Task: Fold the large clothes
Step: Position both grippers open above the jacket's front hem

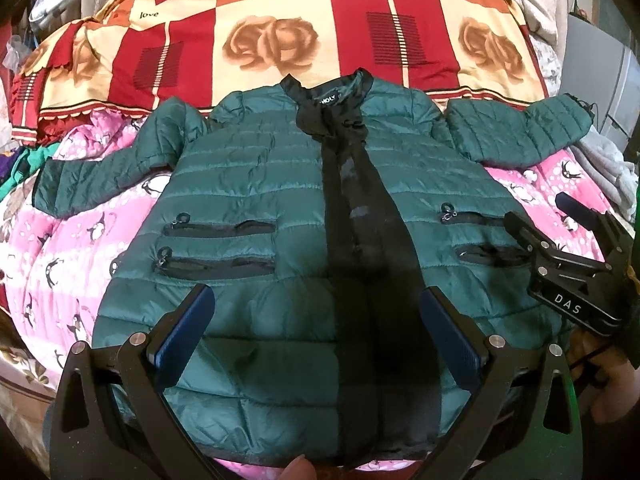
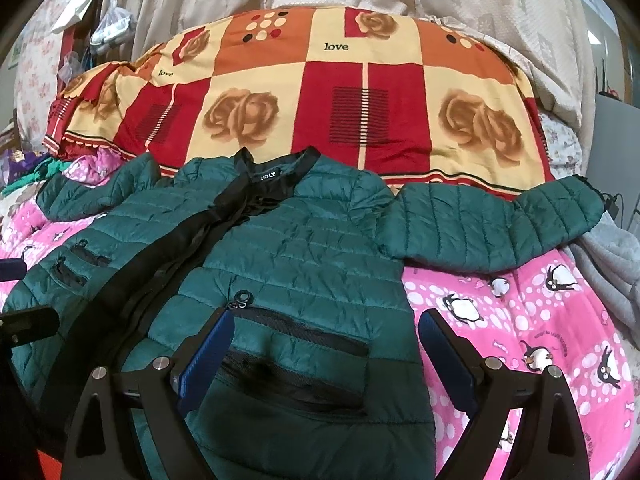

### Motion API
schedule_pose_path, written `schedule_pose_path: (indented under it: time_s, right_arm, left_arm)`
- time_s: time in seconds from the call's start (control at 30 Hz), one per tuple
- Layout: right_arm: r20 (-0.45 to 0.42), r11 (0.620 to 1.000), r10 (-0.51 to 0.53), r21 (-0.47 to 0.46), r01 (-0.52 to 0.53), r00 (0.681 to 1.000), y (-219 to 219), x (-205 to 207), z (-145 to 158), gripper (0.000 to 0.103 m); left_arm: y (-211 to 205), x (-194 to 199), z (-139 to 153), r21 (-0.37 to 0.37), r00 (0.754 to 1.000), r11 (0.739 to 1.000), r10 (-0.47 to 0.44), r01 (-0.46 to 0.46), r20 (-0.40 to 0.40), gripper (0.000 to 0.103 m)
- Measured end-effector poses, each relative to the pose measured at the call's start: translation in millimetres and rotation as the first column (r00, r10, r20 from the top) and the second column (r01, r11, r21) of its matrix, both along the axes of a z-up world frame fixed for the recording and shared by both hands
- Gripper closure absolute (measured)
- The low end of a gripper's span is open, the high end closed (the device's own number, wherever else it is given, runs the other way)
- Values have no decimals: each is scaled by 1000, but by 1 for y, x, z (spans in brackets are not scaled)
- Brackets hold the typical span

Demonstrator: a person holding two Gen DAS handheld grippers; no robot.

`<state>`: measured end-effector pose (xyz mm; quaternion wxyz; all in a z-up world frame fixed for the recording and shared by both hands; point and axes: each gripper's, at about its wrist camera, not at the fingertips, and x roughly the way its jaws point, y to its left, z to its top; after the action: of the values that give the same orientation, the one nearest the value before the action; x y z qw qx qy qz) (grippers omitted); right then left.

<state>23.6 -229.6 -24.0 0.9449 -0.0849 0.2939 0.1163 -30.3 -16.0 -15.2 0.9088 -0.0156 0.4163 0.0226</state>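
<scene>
Looking down my left wrist cam first: I'm holding my left claw (image 1: 318, 330) spread wide over the lower middle of the green puffer jacket (image 1: 256, 184), gripping nothing. The jacket is lying face up on the bed, on the pink penguin blanket (image 1: 68, 248), collar pointing toward the red rose quilt (image 1: 280, 28). Both sleeves are sticking straight out to the sides, and the black zipper strip (image 1: 352, 200) is running down the middle. My right claw (image 1: 560, 236) is showing at the right edge of this view, hovering by the jacket's side.

Switching to the right wrist cam: my right claw (image 2: 326, 338) is also gaping open, empty, sitting over the pocket zippers (image 2: 296, 360) near the jacket's (image 2: 304, 240) right edge. The right sleeve (image 2: 492, 220) is lying flat and stretched out across the blanket (image 2: 520, 320).

So as far as I can judge, I'm only at the start: the jacket's laid out flat, no fold made yet. Sleeves and body are all still waiting to be folded in.
</scene>
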Motion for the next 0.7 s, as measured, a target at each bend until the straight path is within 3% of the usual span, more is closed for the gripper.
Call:
schedule_pose_path:
  time_s: [0.7]
  right_arm:
    - [19,1000,11,-19,-10,1000,5,-4,-3,11]
  left_arm:
    - [2,11,-9,-10,1000,1000,1,-1,-19,0]
